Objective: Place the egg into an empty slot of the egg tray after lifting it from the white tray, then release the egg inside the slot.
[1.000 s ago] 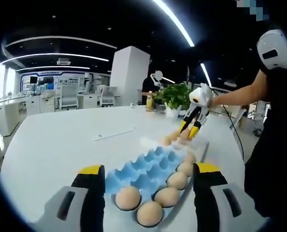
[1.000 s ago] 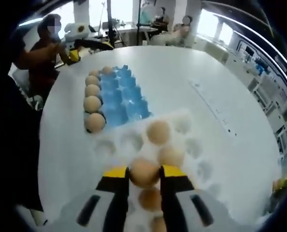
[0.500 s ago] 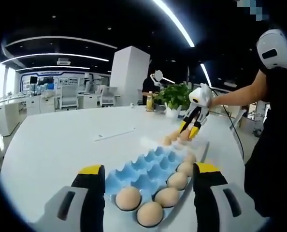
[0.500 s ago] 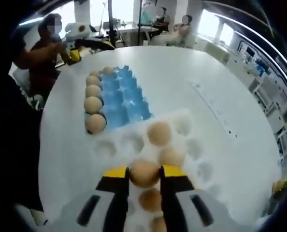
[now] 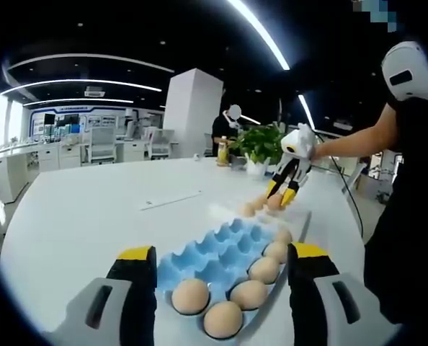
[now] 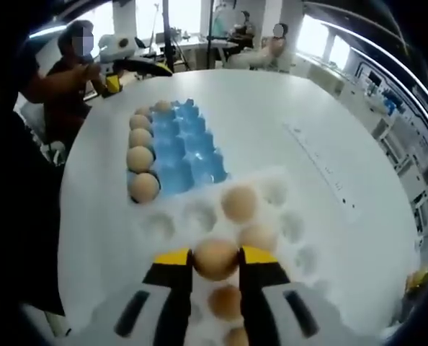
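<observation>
In the right gripper view my right gripper (image 6: 215, 259) is shut on a brown egg (image 6: 215, 258), held just above the white tray (image 6: 169, 225), where several eggs still lie. Beyond it lies the blue egg tray (image 6: 187, 155) with a row of eggs along its left side. In the left gripper view my left gripper (image 5: 221, 261) stands open over the near end of the blue egg tray (image 5: 221, 249), with nothing between its fingers. There, the right gripper (image 5: 281, 197) holds the egg (image 5: 277, 201) over the white tray (image 5: 228, 210).
The trays sit on a large white table (image 5: 84, 209). A thin strip (image 6: 322, 166) lies on the table to the right of the trays. A potted plant (image 5: 259, 144) and a bottle (image 5: 223, 151) stand at the far edge. People sit in the background.
My right gripper has lifted a little with the egg; the trays look slightly farther below. The left gripper has stayed where it was.
</observation>
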Demonstrator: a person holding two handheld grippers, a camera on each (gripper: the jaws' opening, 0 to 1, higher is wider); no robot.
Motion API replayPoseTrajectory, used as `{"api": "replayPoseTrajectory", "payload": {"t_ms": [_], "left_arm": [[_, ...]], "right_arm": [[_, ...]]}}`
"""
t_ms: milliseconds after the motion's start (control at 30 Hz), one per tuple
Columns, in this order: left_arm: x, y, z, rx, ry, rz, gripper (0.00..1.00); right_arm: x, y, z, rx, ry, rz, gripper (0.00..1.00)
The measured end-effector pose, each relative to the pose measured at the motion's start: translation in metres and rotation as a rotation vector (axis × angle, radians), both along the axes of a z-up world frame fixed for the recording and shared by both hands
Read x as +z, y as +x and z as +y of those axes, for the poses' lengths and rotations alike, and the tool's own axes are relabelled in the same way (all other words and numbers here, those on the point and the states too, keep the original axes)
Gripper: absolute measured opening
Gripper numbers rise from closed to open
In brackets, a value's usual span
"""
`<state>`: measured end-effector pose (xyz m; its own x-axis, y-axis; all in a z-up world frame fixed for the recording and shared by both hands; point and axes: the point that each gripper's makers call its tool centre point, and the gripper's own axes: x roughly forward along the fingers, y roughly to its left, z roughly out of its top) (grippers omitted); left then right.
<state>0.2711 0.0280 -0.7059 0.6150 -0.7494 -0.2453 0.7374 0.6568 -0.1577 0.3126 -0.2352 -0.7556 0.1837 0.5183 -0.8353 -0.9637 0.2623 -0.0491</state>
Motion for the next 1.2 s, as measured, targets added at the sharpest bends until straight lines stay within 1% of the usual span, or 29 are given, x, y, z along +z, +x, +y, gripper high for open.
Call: {"api": "replayPoseTrajectory", "payload": {"t_ms": [300,467,967,1200], "left_arm": [[-0.001,0.0,0.001,0.001,0.004,0.002,0.75],[0.0,0.001,0.002,0.009,0.002,-0.006,0.76],[-0.001,0.0,0.003,0.009,-0.002,-0.001,0.76],[0.001,0.0,0.004,0.014,0.0,-0.007,0.76]], "right_arm": [[0.001,0.001,0.005,0.016,0.007,-0.001,0.25],[0.003,0.003,0.012,0.03,0.016,-0.013,0.25],[0.013,0.002,0.045,0.077,0.059,-0.02,0.25],[0.014,0.002,0.059,0.105,0.07,-0.025,0.25]]}}
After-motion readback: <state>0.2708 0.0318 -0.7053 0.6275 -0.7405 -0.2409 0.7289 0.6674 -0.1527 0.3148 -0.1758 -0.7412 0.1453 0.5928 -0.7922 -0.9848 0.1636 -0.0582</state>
